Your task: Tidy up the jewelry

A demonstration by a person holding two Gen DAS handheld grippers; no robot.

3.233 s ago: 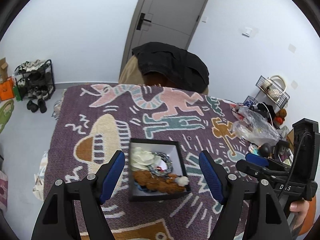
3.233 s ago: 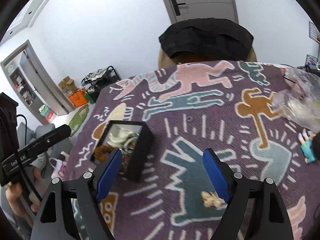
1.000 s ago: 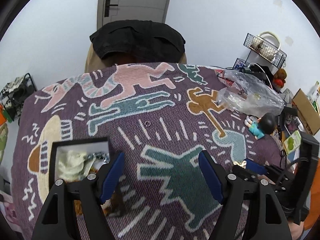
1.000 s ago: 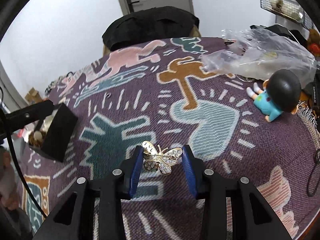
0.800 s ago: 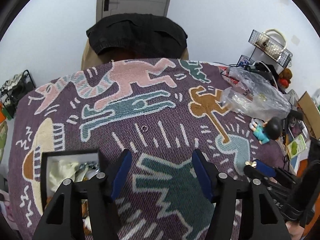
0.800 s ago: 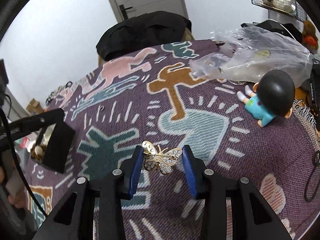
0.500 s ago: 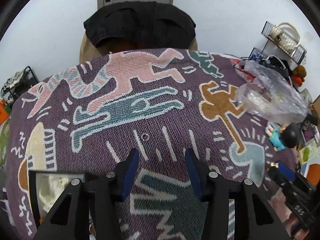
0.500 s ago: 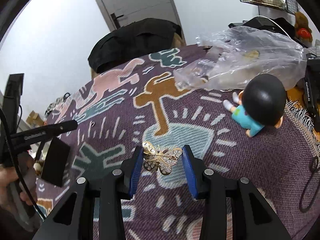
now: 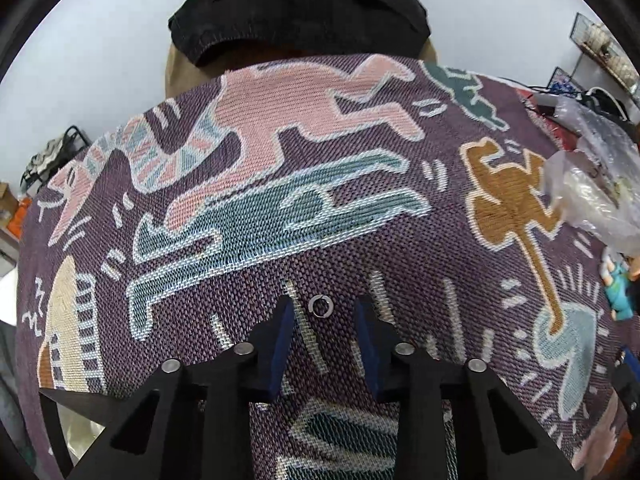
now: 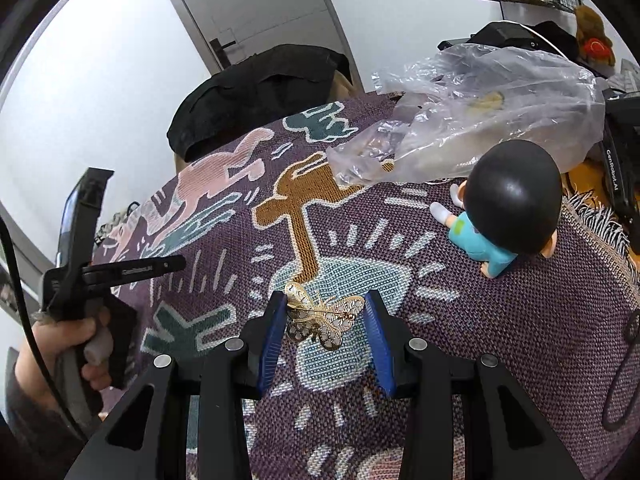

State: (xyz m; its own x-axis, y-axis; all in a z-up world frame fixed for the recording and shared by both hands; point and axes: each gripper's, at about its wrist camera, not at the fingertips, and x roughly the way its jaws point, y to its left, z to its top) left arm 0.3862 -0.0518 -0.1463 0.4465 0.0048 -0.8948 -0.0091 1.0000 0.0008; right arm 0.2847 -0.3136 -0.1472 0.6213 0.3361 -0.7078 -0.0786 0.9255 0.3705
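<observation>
Mid-collection: right tongs (image 10: pixel 325 320) clamped on gold butterfly brooch (image 10: pixel 323 317), lifted above tabletop (image 10: pixel 520 320); left tongs (image 9: pixel 323 334) part-open, straddling small silver ring (image 9: pixel 319 305) at 12 o'clock; next likely squeeze gently, ring thin, may slip.

light: even, soft daylight-white, no single source apparent | shadows: faint, short under the doll (image 10: pixel 504 216) | glare: bright sheen on the plastic bag (image 10: pixel 480 112) | focus: woven cloth (image 9: pixel 360 208) sharp in the middle | edges: heavy fisheye bending, black vignette corners, slight smear at the rim
</observation>
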